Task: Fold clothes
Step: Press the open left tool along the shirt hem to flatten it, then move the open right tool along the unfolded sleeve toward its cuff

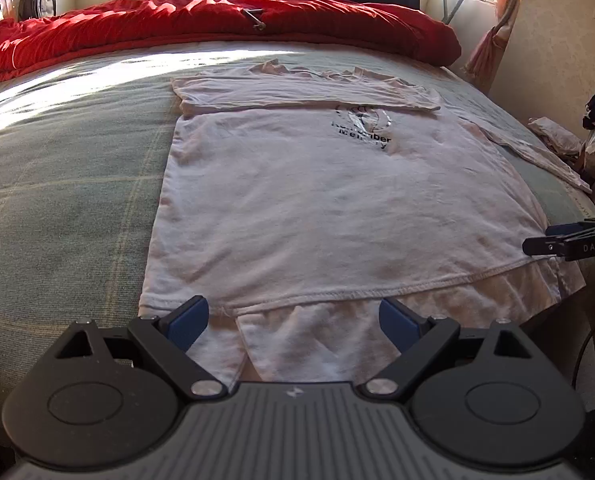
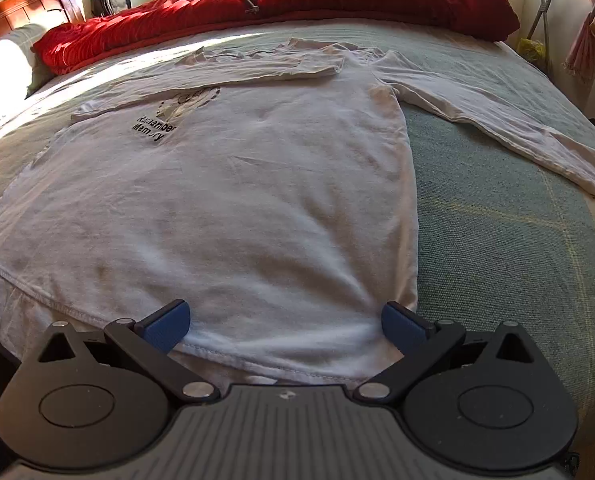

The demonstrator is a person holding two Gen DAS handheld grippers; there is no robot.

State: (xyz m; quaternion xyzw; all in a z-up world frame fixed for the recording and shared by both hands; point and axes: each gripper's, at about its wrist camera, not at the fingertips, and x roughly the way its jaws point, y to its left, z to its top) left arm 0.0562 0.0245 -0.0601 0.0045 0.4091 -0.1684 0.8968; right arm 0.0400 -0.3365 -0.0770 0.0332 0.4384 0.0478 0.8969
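**Desk:** Blue-padded and spread wide, what is the left gripper [image 1: 293,320] doing in the left wrist view?

**Photographer:** It is hovering at the near hem of a white long-sleeved shirt [image 1: 317,200], jaws parted and holding nothing. The shirt is lying flat on a green bedspread [image 1: 57,168], hem toward the camera, collar toward a red duvet [image 1: 217,28] bunched at the far side. Its long axis is running straight away from the gripper. One sleeve [image 1: 297,92] is lying folded across the chest, above a black printed logo [image 1: 361,132], likely a first fold made to narrow the garment.

**Desk:** And the right wrist view?

**Photographer:** The right gripper [image 2: 285,324] is straddling the hem near the shirt's [image 2: 237,208] right corner, jaws likewise open and empty. The other sleeve [image 2: 497,120] is trailing out unfolded, slanting over the bedspread [image 2: 497,240] toward the bed's right edge.

**Desk:** Why both at the hem?

**Photographer:** Apparently to pinch the two bottom corners together, though that sleeve probably wants folding in first.
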